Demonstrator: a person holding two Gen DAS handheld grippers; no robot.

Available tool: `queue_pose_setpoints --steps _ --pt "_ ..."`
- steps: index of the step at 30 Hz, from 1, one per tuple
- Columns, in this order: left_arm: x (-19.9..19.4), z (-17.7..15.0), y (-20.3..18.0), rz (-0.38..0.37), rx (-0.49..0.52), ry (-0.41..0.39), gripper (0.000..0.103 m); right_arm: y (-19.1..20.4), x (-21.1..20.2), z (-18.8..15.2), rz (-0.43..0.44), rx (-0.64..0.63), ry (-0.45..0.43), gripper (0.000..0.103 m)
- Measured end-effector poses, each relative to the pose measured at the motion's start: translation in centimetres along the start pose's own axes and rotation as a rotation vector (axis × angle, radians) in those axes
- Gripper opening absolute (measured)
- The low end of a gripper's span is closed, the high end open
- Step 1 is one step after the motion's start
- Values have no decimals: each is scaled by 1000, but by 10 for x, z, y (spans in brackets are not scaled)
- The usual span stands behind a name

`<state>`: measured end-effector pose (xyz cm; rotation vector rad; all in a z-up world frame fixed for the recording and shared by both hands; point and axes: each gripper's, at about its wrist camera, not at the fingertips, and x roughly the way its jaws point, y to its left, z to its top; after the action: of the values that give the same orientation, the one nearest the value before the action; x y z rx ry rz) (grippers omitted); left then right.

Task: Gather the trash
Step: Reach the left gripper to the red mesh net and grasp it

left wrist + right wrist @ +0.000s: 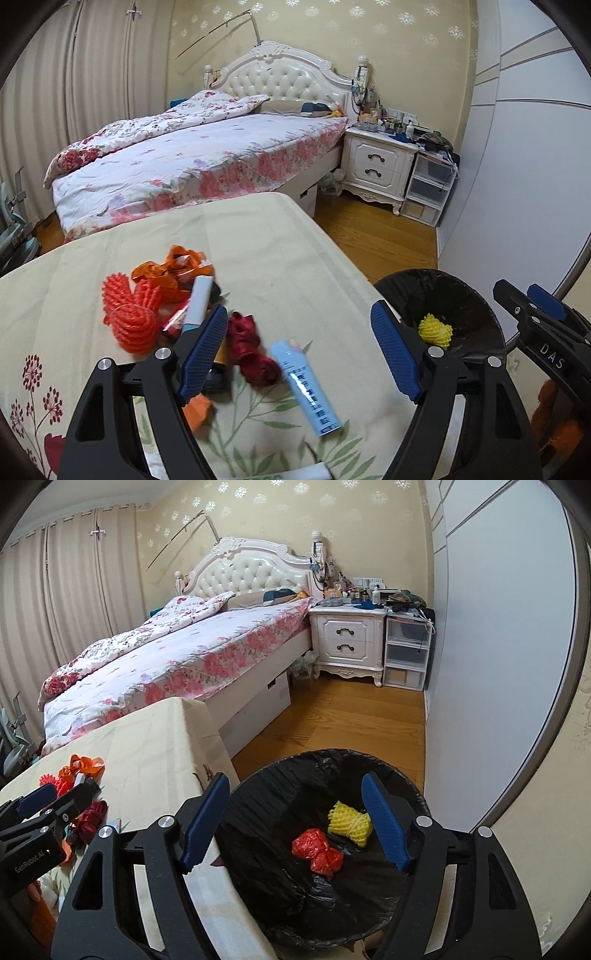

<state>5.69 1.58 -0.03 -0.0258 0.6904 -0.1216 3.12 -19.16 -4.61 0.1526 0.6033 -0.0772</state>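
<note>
Trash lies on a cloth-covered table [277, 236]: an orange foam net [129, 314], orange ribbon [177, 269], a dark red crumpled wrapper [255, 354], a light blue tube [306, 387] and a white tube [199, 299]. My left gripper [299, 354] is open and empty above the red wrapper and blue tube. My right gripper [295, 823] is open and empty above a black-lined bin [280, 886]. The bin holds a yellow foam net [349, 823] and a red wrapper [317, 851]. The bin [406, 295] and the yellow net [436, 330] also show in the left wrist view.
A bed with a floral cover [184, 653] stands behind the table. A white nightstand [347, 642] and plastic drawers [406, 653] are at the back. A grey wardrobe [498, 646] runs along the right. Wooden floor [351, 723] lies between.
</note>
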Motion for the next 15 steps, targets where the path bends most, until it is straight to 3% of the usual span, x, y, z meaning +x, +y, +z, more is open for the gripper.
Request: queue_pose_setpoints --steps 15 --pt "-18 -11 103 190 -137 26 77 91 8 -12 147 -163 55 72"
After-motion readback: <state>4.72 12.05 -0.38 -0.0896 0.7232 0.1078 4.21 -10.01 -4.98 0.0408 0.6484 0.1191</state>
